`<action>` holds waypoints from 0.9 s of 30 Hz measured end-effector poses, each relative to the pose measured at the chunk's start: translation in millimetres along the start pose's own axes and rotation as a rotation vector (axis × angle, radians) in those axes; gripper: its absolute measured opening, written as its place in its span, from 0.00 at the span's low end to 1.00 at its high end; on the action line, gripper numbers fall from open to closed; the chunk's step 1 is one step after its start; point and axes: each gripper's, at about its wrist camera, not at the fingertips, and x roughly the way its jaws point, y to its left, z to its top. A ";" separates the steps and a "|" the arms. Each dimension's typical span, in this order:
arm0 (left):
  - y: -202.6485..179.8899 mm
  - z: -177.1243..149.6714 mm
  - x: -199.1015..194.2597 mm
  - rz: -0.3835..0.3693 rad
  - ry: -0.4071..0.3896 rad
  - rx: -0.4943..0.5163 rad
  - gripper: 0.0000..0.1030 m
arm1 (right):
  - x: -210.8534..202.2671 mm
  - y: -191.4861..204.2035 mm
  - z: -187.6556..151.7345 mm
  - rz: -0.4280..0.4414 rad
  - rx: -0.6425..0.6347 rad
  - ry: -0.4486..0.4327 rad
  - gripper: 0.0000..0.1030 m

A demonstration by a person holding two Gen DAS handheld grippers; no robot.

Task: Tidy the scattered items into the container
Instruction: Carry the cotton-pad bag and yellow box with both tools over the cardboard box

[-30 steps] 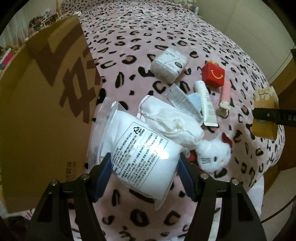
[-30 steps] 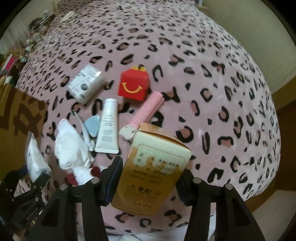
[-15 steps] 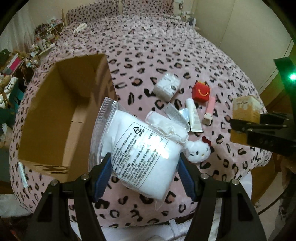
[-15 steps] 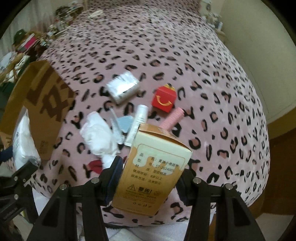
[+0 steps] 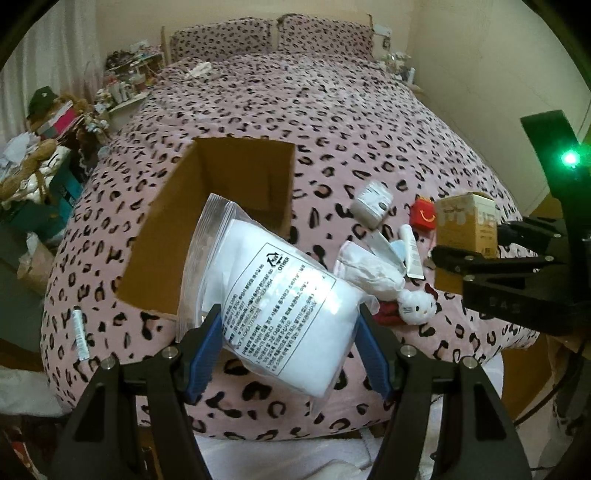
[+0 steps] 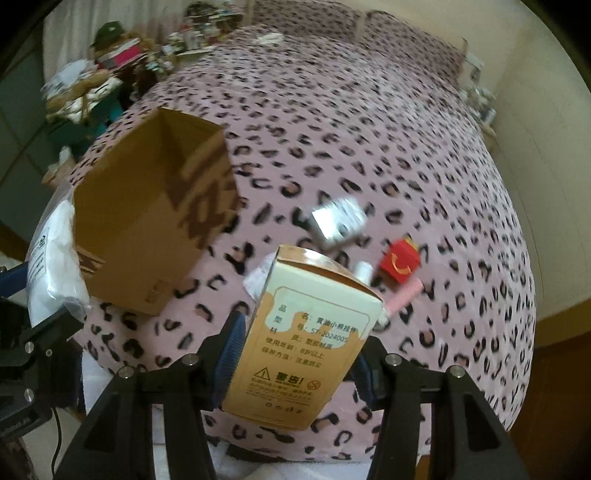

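Above the leopard-print bed [image 5: 369,122], left gripper [image 5: 291,345] clamps a white-filled plastic bag [image 5: 280,295], right gripper [image 6: 295,354] clamps a tan carton [image 6: 306,332]; cardboard box [image 5: 236,177] looks empty, red box [image 5: 423,216], tube [image 5: 412,247] and plush [image 5: 415,308] remaining.

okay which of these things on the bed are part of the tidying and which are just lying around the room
Part of the job: cardboard box; white bag in the left gripper; tan carton in the right gripper; red box; tube; cat plush.

Just lying about: pillows; cluttered shelf.
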 end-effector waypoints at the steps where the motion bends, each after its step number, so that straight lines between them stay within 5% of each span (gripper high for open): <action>1: 3.9 -0.5 -4.7 0.004 -0.008 -0.007 0.66 | -3.8 6.8 5.1 0.000 -0.017 -0.009 0.53; 13: 46.8 3.3 -31.0 0.057 -0.041 -0.036 0.66 | -33.5 64.7 57.3 0.027 -0.152 -0.083 0.53; 27: 81.6 29.0 8.2 0.060 0.023 -0.049 0.67 | -3.4 111.9 103.8 0.093 -0.252 -0.030 0.53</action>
